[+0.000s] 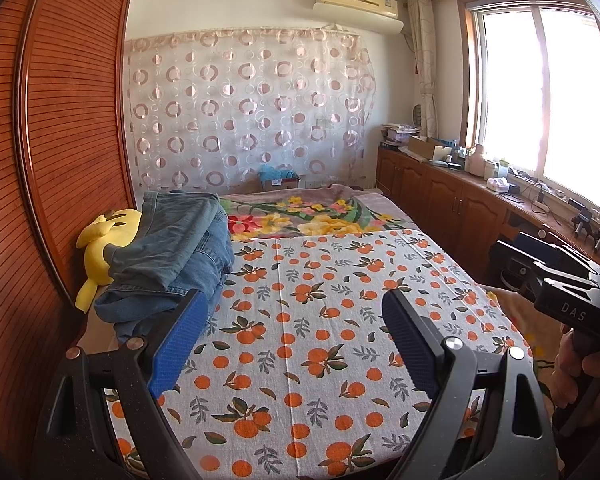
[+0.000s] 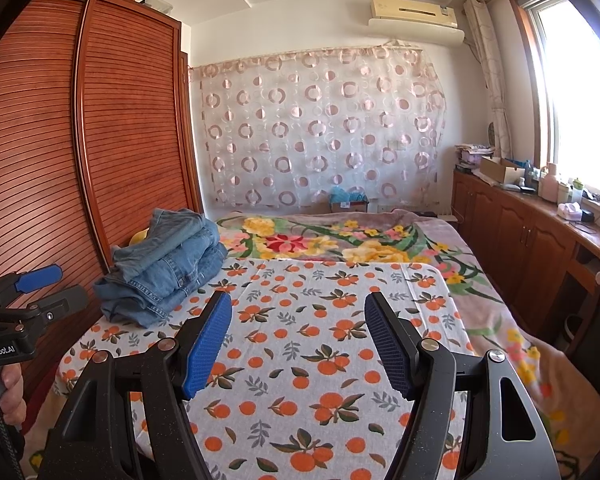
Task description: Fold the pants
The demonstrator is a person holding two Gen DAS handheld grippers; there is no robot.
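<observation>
My left gripper [image 1: 296, 332] is spread wide, blue pads [image 1: 180, 340] apart, nothing between them, hovering over the orange-print sheet [image 1: 320, 320]. My right gripper [image 2: 298, 340] is the same: jaws released, empty, above the sheet [image 2: 300, 360]. Each gripper shows in the other's view: left gripper [image 2: 40, 284] at the left edge with its pads apart, right gripper [image 1: 556, 264] at the right edge, its fingers not clear there. The folded jeans [image 1: 172, 256] sit in a stack at the sheet's far left corner, just beside the slatted wooden wardrobe [image 1: 60, 120]; in the right wrist view the stack [image 2: 164, 268] is well apart from both sets of jaws. A yellow plush toy [image 1: 100, 248] lies against the stack on the wardrobe side, partly under it. Beyond the sheet is a floral blanket [image 1: 308, 216]. Past the bed's far end a cardboard box [image 1: 280, 180] holds something blue, cannot tell what. On the wooden counter [image 2: 540, 204] under the window [image 1: 540, 92] an open cardboard box [image 2: 496, 168] sits among bottles and clutter, contents hidden; a tissue box [image 2: 568, 210] is nearby. A circle-print curtain [image 2: 320, 128] covers the far wall, air conditioner [image 2: 414, 14] above.
</observation>
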